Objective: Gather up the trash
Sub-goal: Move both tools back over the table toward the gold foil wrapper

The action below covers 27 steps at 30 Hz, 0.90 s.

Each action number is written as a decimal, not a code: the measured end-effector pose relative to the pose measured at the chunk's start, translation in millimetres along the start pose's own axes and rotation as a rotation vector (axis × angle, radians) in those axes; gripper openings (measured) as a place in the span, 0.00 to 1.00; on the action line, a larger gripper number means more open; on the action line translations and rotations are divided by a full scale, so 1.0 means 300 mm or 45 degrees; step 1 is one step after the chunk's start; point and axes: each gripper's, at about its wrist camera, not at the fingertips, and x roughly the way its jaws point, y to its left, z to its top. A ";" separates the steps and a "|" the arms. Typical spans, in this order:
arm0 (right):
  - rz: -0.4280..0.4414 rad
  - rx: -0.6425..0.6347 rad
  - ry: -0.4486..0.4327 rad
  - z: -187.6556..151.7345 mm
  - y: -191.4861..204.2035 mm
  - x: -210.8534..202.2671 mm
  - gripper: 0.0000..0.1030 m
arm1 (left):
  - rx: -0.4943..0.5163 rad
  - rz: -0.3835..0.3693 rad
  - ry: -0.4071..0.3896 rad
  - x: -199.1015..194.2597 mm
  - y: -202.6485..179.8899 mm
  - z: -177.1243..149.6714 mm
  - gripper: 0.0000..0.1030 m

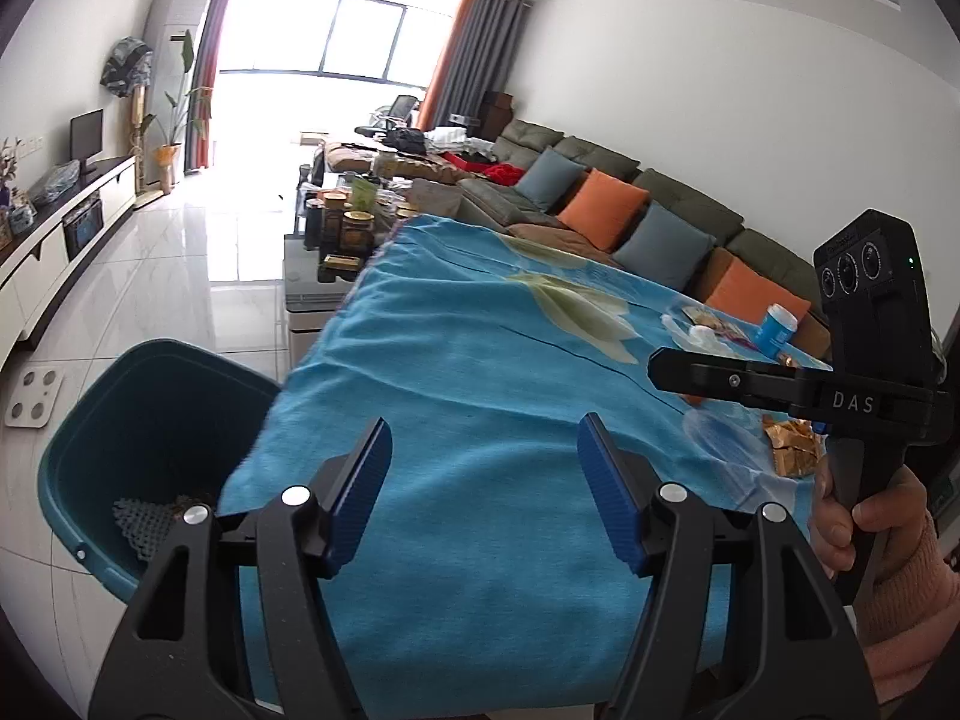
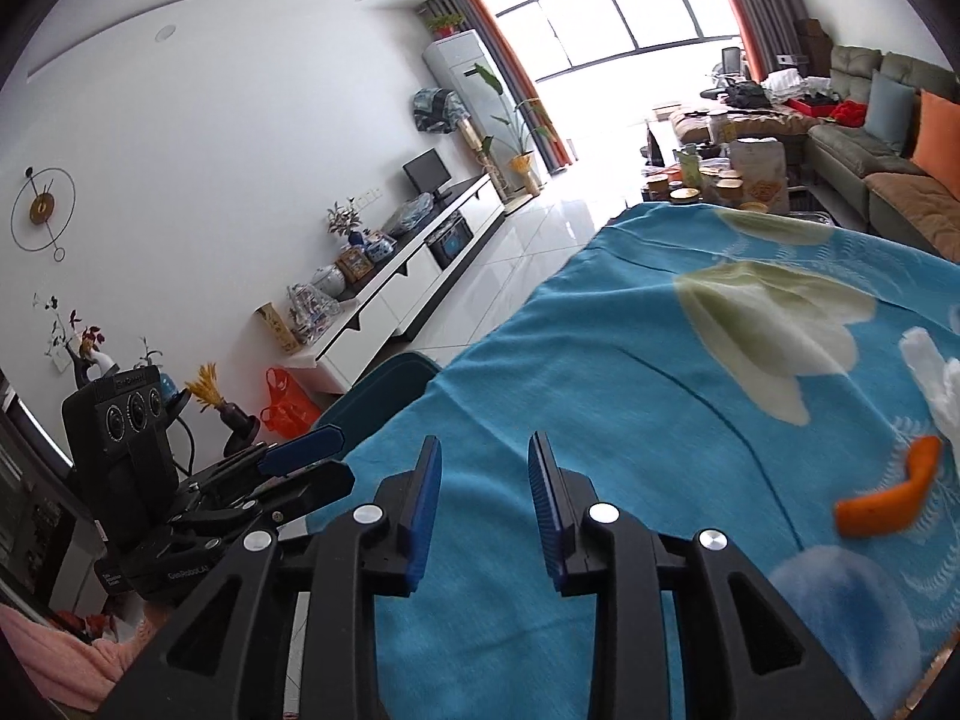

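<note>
While both grippers hang above the table [image 1: 480, 360], which is draped in a bright blue cloth with pale leaf shapes, neither one carries anything. The left gripper [image 1: 483, 480] has its blue-padded jaws standing wide apart, with only cloth showing between them. The right gripper [image 2: 485, 510] has its jaws parted more narrowly, and they too frame nothing but cloth. A dark teal bin [image 1: 138, 438] sits on the floor tight against the table's near left corner, with something dark and mesh-like [image 1: 144, 525] lying at its bottom. The trash is gathered at the right end of the table: a curved piece of orange peel [image 2: 888, 501], a crumpled white tissue [image 2: 936, 384] just beyond it, a crinkled gold wrapper [image 1: 792, 444], some clear plastic [image 1: 720, 438] beside that, and a blue tub with a white lid [image 1: 779, 333] farther back near the sofa [image 1: 690, 204]. A hand [image 1: 864, 522] in a pink sleeve grips the right gripper's handle.
</note>
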 end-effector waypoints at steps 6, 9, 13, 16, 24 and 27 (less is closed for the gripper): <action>-0.122 0.090 -0.067 -0.059 -0.123 -0.141 0.27 | 0.097 -0.132 0.070 0.091 -0.183 -0.023 0.62; -0.191 0.133 -0.110 -0.085 -0.189 -0.216 0.28 | 0.147 -0.200 0.109 0.137 -0.269 -0.035 0.62; -0.274 0.199 -0.167 -0.121 -0.275 -0.316 0.30 | 0.232 -0.276 0.158 0.198 -0.386 -0.045 0.62; -0.332 0.245 -0.209 -0.143 -0.336 -0.388 0.30 | 0.276 -0.337 0.198 0.238 -0.474 -0.056 0.62; -0.445 0.338 -0.289 -0.196 -0.471 -0.525 0.30 | 0.355 -0.469 0.308 0.345 -0.635 -0.061 0.62; -0.466 0.366 -0.308 -0.213 -0.509 -0.557 0.30 | 0.386 -0.485 0.337 0.381 -0.684 -0.061 0.62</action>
